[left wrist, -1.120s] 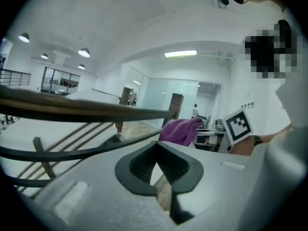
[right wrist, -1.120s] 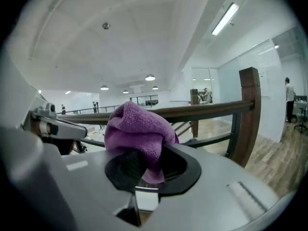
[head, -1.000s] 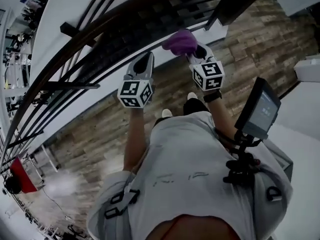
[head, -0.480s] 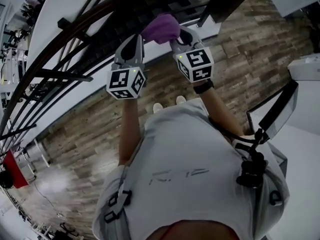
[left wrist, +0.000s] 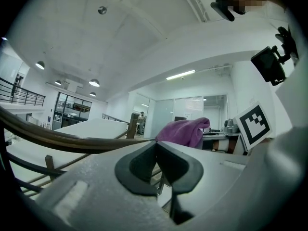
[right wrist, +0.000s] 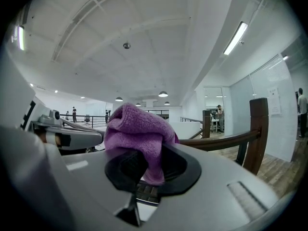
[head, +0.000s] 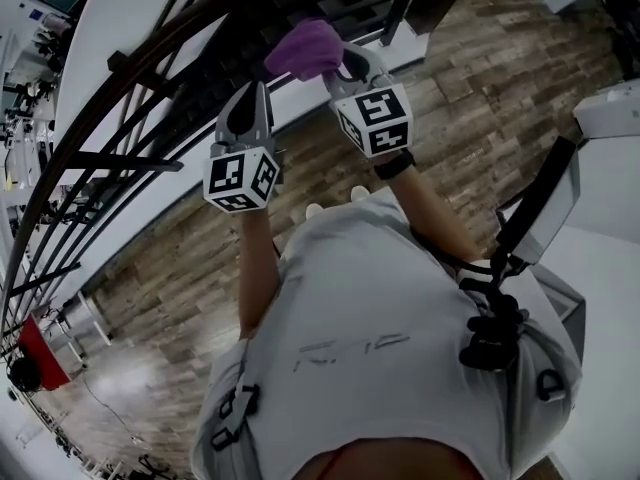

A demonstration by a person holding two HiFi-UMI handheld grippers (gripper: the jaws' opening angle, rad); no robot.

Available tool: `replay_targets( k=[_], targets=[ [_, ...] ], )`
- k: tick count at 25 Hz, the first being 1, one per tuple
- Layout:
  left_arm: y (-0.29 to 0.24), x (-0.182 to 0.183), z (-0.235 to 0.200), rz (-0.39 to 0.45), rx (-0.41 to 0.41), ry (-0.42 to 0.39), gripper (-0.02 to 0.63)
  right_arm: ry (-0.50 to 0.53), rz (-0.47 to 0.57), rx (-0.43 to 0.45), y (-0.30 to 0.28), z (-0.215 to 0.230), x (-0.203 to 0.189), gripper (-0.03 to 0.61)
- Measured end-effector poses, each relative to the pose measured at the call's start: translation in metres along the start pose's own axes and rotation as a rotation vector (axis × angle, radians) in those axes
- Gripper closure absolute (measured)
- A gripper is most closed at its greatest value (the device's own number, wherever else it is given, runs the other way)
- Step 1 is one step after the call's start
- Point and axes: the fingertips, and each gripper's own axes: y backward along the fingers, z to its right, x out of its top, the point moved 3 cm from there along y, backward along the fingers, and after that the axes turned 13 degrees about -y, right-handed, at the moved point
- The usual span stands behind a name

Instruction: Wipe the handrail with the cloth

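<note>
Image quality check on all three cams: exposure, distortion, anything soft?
Head view: dim overall, with the handrail bowed by the fisheye lens. Left gripper view: black vignette corners, ceiling lamps blown out, a mosaic patch at top right. Right gripper view: same vignette, strip light glaring, cloth sharp.

Place: a large open-plan office building, seen from beside a staircase.
Underfoot: a wood-plank floor (head: 480, 98) ran past white walls.
Edge: a dark wooden handrail (right wrist: 221, 141) on thin black metal bars (head: 130, 164) met a square wooden post (right wrist: 257, 129).
Overhead: a high white ceiling (right wrist: 144, 28) carried round hanging lamps (right wrist: 163, 94) and a long strip light (right wrist: 236, 37).
Upper level: a gallery with a black railing (left wrist: 21, 93) overlooked the hall.
Partitions: glass walls (left wrist: 187, 110) closed off rooms.
People: small figures (right wrist: 74, 113) stood far off; one person (right wrist: 219, 113) was beyond the post.
</note>
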Motion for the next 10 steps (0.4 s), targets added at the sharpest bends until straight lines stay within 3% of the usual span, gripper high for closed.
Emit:
replay_targets(
  k=[10],
  targets=[
    [0.01, -0.019, 0.014, -0.056, -0.038, 0.021, 0.614, -0.034, -0.039, -0.026, 0.004, 0.002, -0.019, 0.522]
  ],
)
